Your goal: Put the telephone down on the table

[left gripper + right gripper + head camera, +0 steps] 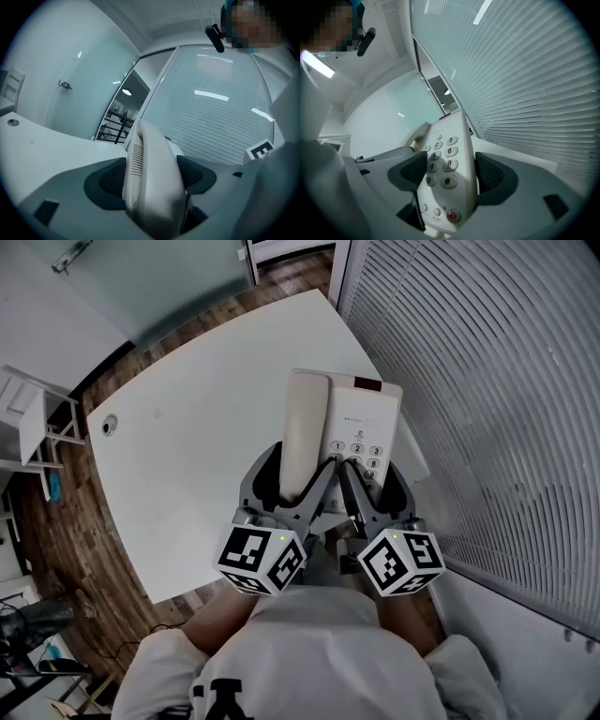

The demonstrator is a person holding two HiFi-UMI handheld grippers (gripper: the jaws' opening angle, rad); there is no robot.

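Head view showed you holding the telephone (364, 418) in both grippers, over the right part of the white tabletop (187, 456), near the slatted blinds (487, 381) and close in front of your body. The handset (305, 427) lay in its place along the left side of the telephone.

In the left gripper view, the left gripper (298, 479) had its jaws clamped on the near end of the handset, with a dark pad pressed to each side. In the right gripper view, the right gripper (367, 479) had its jaws closed on the telephone at the keypad (440, 157) end. One pad sat by the number keys and the other against the right edge of the casing.

As for progress, I judged that the grasp was done and the placing was not. The telephone looked tilted, with its far end raised towards the camera. In both gripper views the tabletop seemed to lie below it rather than under it. No view showed the underside, so I could not tell for certain whether any corner touched.

What was left, as far as I could judge, was to lower it level onto bare tabletop away from the edge. After that you would open both pairs of jaws and draw them back without dragging the handset off its rest.
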